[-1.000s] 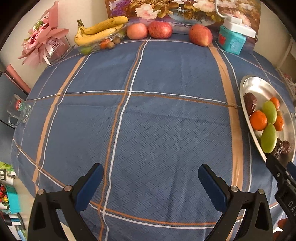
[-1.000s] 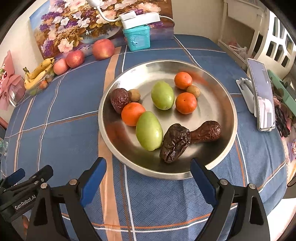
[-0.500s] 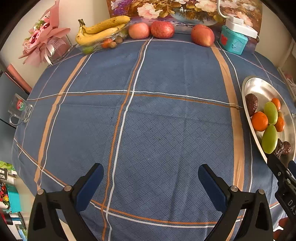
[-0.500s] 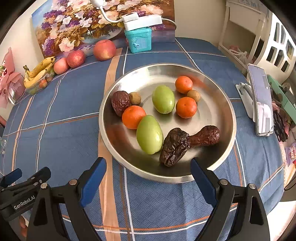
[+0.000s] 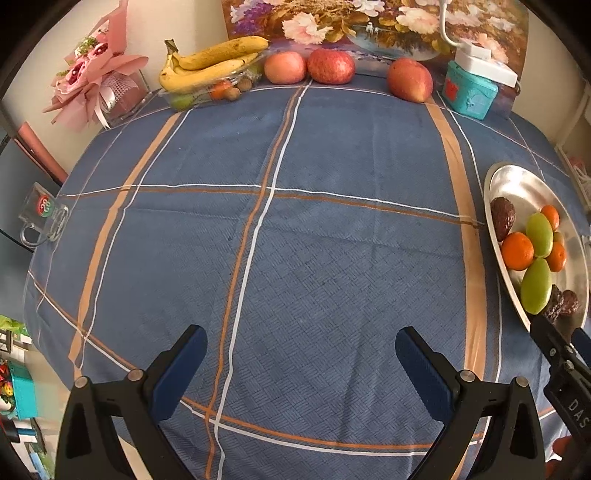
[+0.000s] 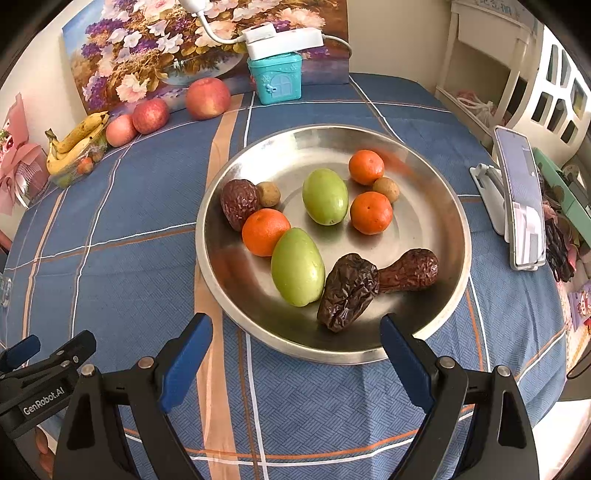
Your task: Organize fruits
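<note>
We hold both tools over a table spread with a blue plaid tablecloth point(image 5: 295, 258). Our left gripper point(image 5: 299, 354) hangs with its jaws spread wide over bare cloth near the front edge, gripping nothing. Our right gripper point(image 6: 295, 343) is likewise wide open and empty, its blue pads just short of the near rim of the steel plate point(image 6: 443, 221), which sits toward the table's right side.

On the plate lie two green fruits point(image 6: 297, 267), three small oranges point(image 6: 265, 232), three wrinkled dark dates point(image 6: 349, 291) and two small brown round fruits point(image 6: 269, 194). The nearest green fruit touches one orange and one date.

Along the far edge, against a flower painting point(image 5: 369, 26), stand three apples point(image 5: 331, 66); a bunch of bananas point(image 5: 210, 64) rests on a clear tray of small fruit at the far left corner. A teal box point(image 6: 279, 75) sits by the painting, and a phone on a stand point(image 6: 521, 199) occupies the right edge.
</note>
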`<action>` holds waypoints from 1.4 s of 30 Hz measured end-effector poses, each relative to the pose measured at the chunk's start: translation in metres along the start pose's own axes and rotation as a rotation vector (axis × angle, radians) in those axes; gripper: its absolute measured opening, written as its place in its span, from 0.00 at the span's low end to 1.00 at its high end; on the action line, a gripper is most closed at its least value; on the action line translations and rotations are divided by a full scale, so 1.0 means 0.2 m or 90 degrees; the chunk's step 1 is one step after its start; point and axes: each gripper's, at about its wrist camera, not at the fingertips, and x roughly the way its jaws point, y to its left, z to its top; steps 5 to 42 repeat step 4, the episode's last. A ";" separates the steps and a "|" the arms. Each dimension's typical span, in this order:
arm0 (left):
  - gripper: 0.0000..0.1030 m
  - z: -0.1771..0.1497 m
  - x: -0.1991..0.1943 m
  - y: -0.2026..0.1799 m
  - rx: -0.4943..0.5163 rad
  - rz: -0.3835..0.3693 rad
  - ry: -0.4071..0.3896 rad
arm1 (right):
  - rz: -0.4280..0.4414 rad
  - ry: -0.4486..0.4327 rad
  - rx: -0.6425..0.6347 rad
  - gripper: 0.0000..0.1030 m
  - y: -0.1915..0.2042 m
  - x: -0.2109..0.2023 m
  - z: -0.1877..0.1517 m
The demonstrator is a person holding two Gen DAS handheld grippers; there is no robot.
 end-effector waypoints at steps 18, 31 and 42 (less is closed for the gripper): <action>1.00 0.00 0.00 0.00 0.002 0.003 0.001 | -0.001 0.001 0.000 0.89 0.00 0.00 0.00; 1.00 0.00 0.00 0.00 0.002 0.003 0.001 | -0.001 0.001 0.000 0.89 0.00 0.00 0.00; 1.00 0.00 0.00 0.00 0.002 0.003 0.001 | -0.001 0.001 0.000 0.89 0.00 0.00 0.00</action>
